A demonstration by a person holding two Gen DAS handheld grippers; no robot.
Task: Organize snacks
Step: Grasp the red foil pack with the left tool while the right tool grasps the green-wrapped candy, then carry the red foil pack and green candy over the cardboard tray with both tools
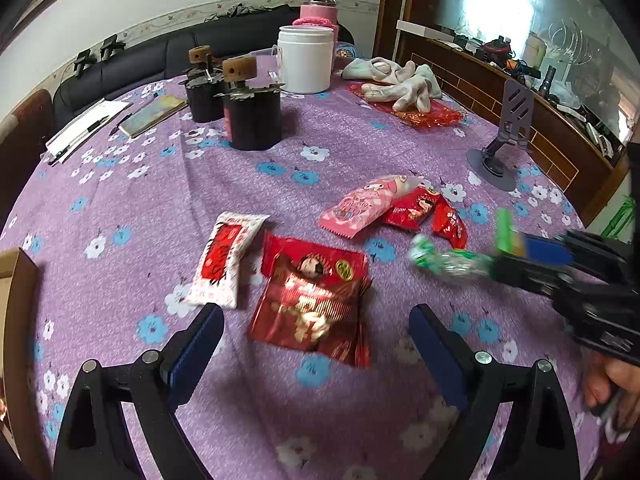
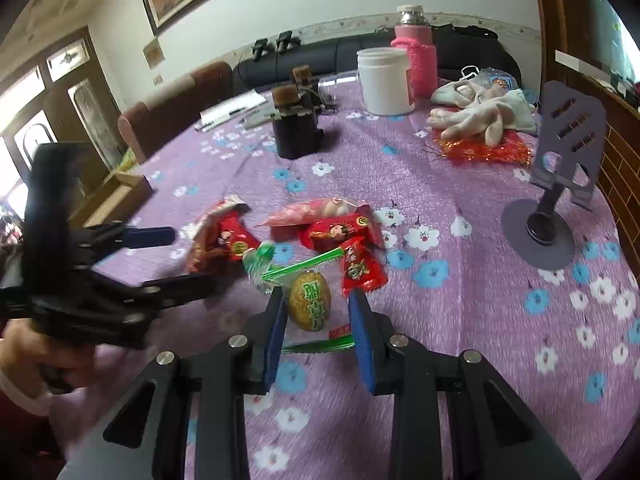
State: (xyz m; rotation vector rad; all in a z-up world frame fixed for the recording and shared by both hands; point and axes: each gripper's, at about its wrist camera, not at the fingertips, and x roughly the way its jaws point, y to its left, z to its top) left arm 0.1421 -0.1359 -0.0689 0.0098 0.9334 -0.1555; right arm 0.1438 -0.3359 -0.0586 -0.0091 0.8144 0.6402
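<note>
Left wrist view: left claw (image 1: 316, 324) apart, nothing between the fingers, hanging over the big red pack (image 1: 310, 300) on the purple floral tabletop (image 1: 168, 208). White-red sachet (image 1: 224, 260) just left of that pack. Farther back a pink pack (image 1: 360, 208) overlaps a mid red pack (image 1: 412, 208); small red packet (image 1: 452, 222) beside them. Right claw (image 1: 496, 256) enters from the right, blurred, clamped on a green-wrapped snack (image 1: 448, 262). Cardboard box (image 1: 16, 280) corner at the left edge.

Right wrist view: right claw (image 2: 318, 314) clamped on the clear wrapper of the green-wrapped snack (image 2: 310, 300); yellow-green piece sits between the blue pads. Whether it is lifted or touching the cloth I cannot tell. Second green candy (image 2: 260, 258) just beyond, by the big red pack (image 2: 218, 244). Small red packet (image 2: 360, 272) just right of the claw tip. Left claw (image 2: 176, 256) at left, fingers apart, empty. White jar (image 2: 384, 80), gloves (image 2: 480, 116) and phone stand (image 2: 556, 184) well behind.
</note>
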